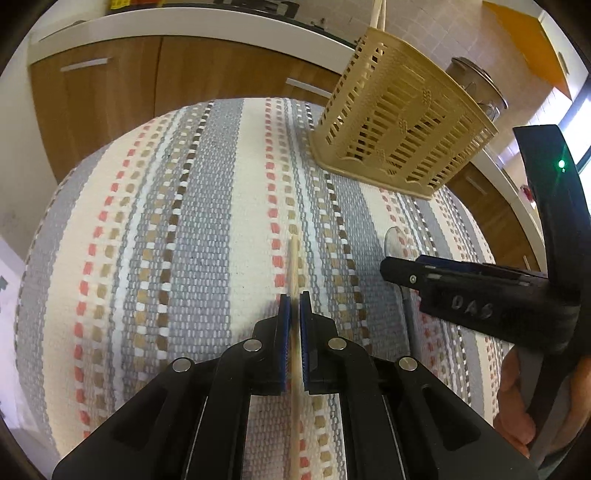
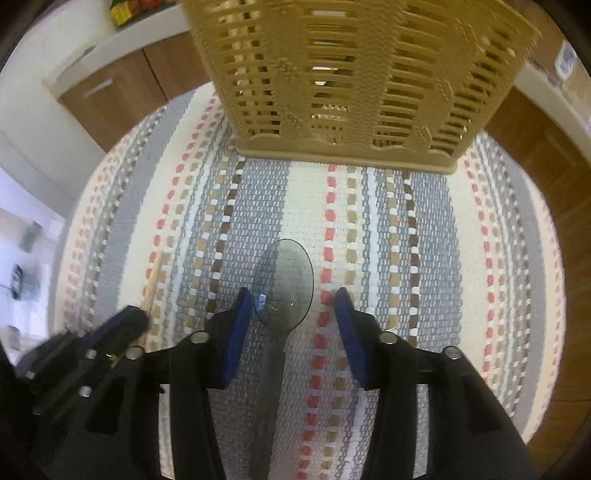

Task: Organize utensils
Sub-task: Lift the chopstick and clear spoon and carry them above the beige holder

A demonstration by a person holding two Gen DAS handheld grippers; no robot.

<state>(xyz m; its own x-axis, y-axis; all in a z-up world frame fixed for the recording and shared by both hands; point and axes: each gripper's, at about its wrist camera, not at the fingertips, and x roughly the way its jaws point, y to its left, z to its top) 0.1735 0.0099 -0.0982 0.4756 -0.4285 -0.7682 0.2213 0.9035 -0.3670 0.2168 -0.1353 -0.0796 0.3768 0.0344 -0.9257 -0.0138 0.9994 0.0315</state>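
My left gripper (image 1: 294, 299) is shut on a thin wooden chopstick (image 1: 294, 258), whose tip sticks out ahead over the striped mat. A clear grey plastic spoon (image 2: 284, 280) lies flat on the mat, bowl pointing away. My right gripper (image 2: 293, 299) is open around the spoon's neck; neither blue pad presses on it. The beige slotted utensil basket (image 2: 351, 74) stands upright just beyond. In the left wrist view the basket (image 1: 402, 133) is at the upper right, with pale sticks (image 1: 378, 14) rising from it, and the right gripper (image 1: 399, 273) reaches in from the right over the spoon (image 1: 395, 238).
A woven striped mat (image 1: 207, 221) covers the table. Wooden cabinets (image 1: 110, 103) under a white counter run behind it. A glass jar (image 1: 476, 85) stands behind the basket. A hand (image 1: 517, 406) holds the right gripper's handle. The left gripper (image 2: 125, 325) sits close beside the right one.
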